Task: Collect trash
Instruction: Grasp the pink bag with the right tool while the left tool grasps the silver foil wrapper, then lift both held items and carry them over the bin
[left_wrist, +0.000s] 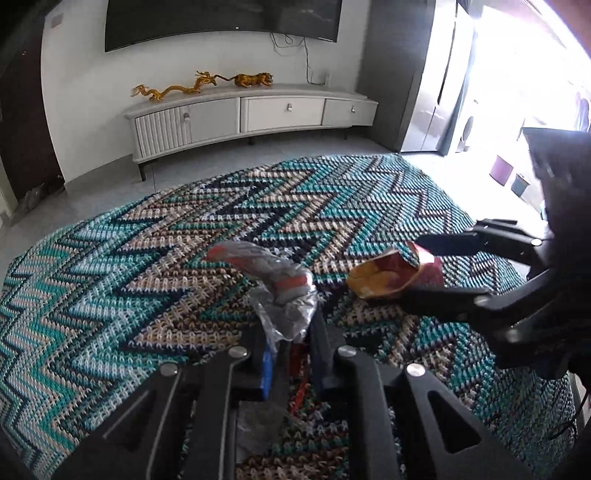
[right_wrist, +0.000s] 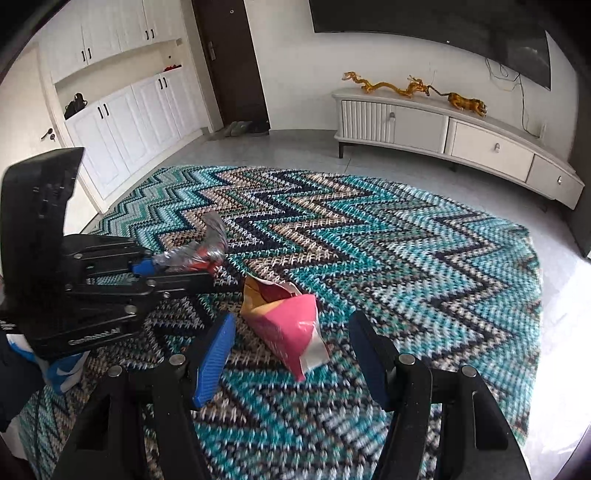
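Left fingers pinch the crinkly foil wrapper mid-rug; right fingers spread around the pink bag: light, soft, likely slippery; grip its folded end

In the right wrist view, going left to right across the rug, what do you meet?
Left gripper shut on the silver wrapper → pink snack bag, between the open right gripper's fingers → bare zigzag rug.
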